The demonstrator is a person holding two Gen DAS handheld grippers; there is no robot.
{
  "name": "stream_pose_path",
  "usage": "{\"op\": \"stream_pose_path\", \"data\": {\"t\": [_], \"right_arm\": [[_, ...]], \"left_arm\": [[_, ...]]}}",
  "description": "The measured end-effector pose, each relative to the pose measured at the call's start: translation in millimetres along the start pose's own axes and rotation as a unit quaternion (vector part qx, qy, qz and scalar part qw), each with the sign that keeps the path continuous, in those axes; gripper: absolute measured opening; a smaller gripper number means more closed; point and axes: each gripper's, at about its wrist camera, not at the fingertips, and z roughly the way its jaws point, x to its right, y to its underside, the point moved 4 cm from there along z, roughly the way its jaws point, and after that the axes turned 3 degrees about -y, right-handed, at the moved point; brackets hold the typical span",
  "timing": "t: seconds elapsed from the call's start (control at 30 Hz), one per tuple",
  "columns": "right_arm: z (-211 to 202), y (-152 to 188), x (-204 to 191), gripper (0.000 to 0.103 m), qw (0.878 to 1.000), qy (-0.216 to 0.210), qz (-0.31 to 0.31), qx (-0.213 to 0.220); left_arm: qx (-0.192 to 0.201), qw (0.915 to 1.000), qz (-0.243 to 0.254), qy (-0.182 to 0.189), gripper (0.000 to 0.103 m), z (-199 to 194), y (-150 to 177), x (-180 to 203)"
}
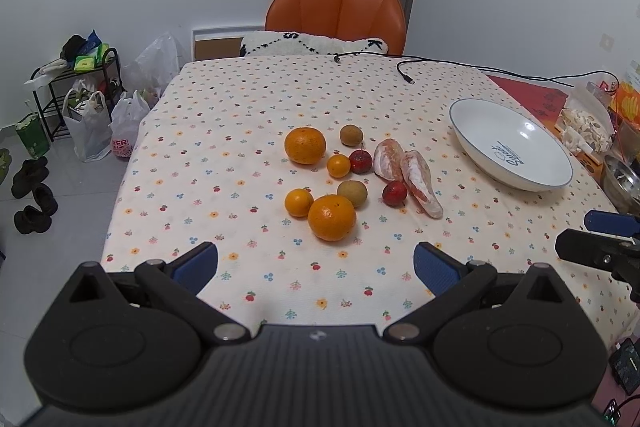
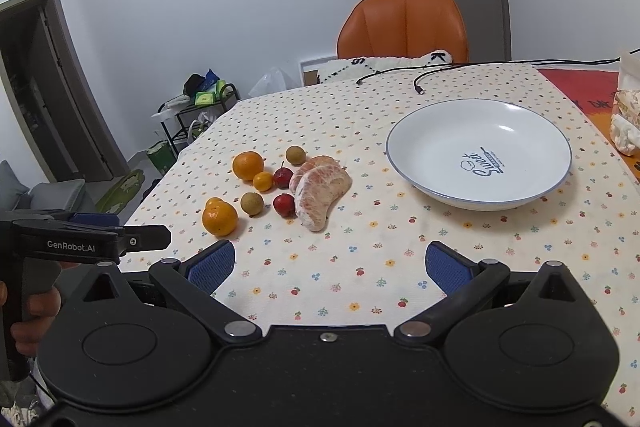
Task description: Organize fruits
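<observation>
Fruit cluster (image 1: 340,179) on the tablecloth (image 1: 248,123), plate (image 1: 510,143) to its right, chair (image 1: 336,11) behind.

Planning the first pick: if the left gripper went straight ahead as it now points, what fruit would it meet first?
Probably the nearest large orange, which lies almost centred ahead of the open left gripper. Bare tablecloth lies between them; height above the table is unclear.
</observation>
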Motion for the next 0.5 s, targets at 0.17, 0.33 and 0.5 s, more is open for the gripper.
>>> {"op": "stream_pose_path", "data": {"t": [0.17, 0.33, 0.5], "right_arm": [[-0.7, -2.5, -0.5, 0.103, 1.000, 0.000, -0.002, 0.002], [-0.4, -2.8, -0.2, 0.103, 1.000, -0.001, -0.002, 0.004], [0.4, -2.6, 0.2, 0.103, 1.000, -0.004, 0.000, 0.003]], "left_arm": [[0.001, 1.0000, -0.001, 0.000, 0.103, -2.6, -0.7, -3.3], [0.003, 1.0000, 0.001, 0.004, 0.103, -3.3, -2.4, -2.4], [0.003, 1.0000, 0.001, 0.005, 0.103, -0.5, -2.6, -1.0]]}}
